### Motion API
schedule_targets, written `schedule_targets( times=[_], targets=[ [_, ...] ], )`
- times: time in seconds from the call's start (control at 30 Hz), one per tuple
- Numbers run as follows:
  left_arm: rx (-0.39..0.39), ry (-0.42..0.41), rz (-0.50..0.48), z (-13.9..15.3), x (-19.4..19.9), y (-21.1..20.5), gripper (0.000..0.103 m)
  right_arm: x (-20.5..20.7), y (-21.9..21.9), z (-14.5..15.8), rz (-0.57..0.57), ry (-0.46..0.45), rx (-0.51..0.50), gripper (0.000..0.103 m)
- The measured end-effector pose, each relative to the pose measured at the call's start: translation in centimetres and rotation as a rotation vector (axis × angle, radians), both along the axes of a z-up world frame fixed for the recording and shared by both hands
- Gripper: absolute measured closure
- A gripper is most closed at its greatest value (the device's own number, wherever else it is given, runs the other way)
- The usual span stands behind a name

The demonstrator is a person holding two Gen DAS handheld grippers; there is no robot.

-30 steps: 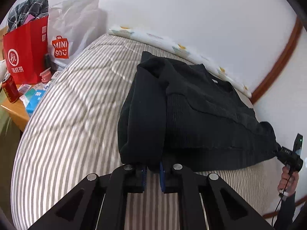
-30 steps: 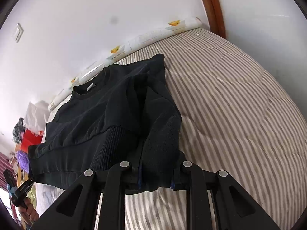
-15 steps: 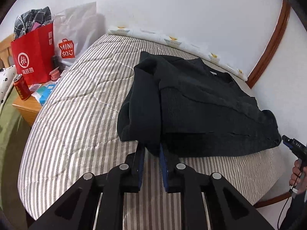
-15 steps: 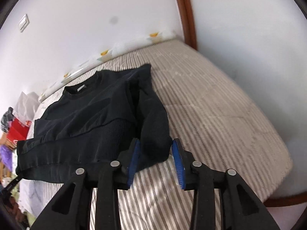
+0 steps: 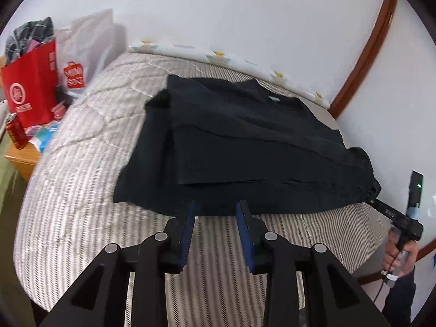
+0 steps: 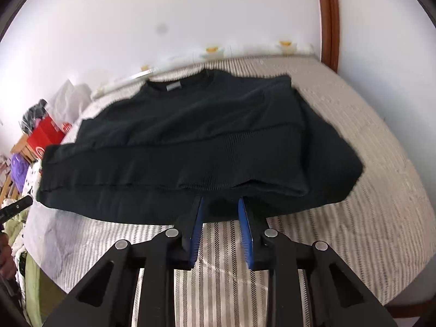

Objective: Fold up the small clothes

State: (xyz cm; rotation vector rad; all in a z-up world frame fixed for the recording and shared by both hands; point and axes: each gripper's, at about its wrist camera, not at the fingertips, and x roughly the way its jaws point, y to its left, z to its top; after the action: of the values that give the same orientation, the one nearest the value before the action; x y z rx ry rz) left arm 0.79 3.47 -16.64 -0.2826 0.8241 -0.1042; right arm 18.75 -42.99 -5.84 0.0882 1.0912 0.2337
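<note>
A black sweater (image 5: 245, 141) lies flat on the striped bed (image 5: 81, 179), both sleeves folded in over its body, collar toward the wall. My left gripper (image 5: 216, 209) is open and empty, its blue-padded fingertips right at the sweater's hem, left of middle. The sweater also shows in the right wrist view (image 6: 190, 141). My right gripper (image 6: 221, 207) is open and empty at the hem, right of middle. The right gripper's side (image 5: 395, 215) shows in the left wrist view by the sweater's right corner.
A red paper bag (image 5: 30, 87) and a white Miniso bag (image 5: 79, 62) stand at the bed's left side by a wooden nightstand (image 5: 19, 160) with a red can (image 5: 15, 133). A rolled patterned sheet (image 5: 231, 60) lies along the wall. A wooden frame (image 6: 328, 19) rises at the right.
Both grippers let go of the folded sleeves, opened, and drew back to the sweater's hem. The sleeves now lie flat on the sweater's body.
</note>
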Motion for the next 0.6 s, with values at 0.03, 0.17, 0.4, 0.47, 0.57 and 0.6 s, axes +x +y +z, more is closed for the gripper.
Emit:
schedule_targets(
  times=[0.03, 0.17, 0.4, 0.47, 0.57, 0.6],
  targets=[
    [-0.007, 0.003, -0.011, -0.2, 0.2, -0.3, 0.074, 0.4, 0.1, -0.3, -0.005, 0.001, -0.016, 0.085],
    [-0.029, 0.022, -0.05, -0.9, 1.8, -1.3, 0.074, 0.6, 0.0, -0.2, 0.009, 0.011, -0.042, 0.087],
    [-0.013, 0.09, -0.063, -2.6, 4.7, -2.2, 0.075, 0.7, 0.9, 0.2, 0.027, 0.036, -0.111, 0.089],
    [-0.004, 0.104, -0.063, -2.9, 5.1, -2.3, 0.075, 0.9, 1.1, -0.3, 0.034, 0.052, -0.129, 0.089],
    [0.019, 0.122, -0.066, -2.3, 5.8, -2.4, 0.075, 1.3, 1.4, 0.3, 0.04, 0.065, -0.141, 0.089],
    [0.021, 0.117, -0.062, -2.1, 5.9, -2.4, 0.075, 1.5, 1.4, 0.3, 0.045, 0.069, -0.15, 0.089]
  ],
)
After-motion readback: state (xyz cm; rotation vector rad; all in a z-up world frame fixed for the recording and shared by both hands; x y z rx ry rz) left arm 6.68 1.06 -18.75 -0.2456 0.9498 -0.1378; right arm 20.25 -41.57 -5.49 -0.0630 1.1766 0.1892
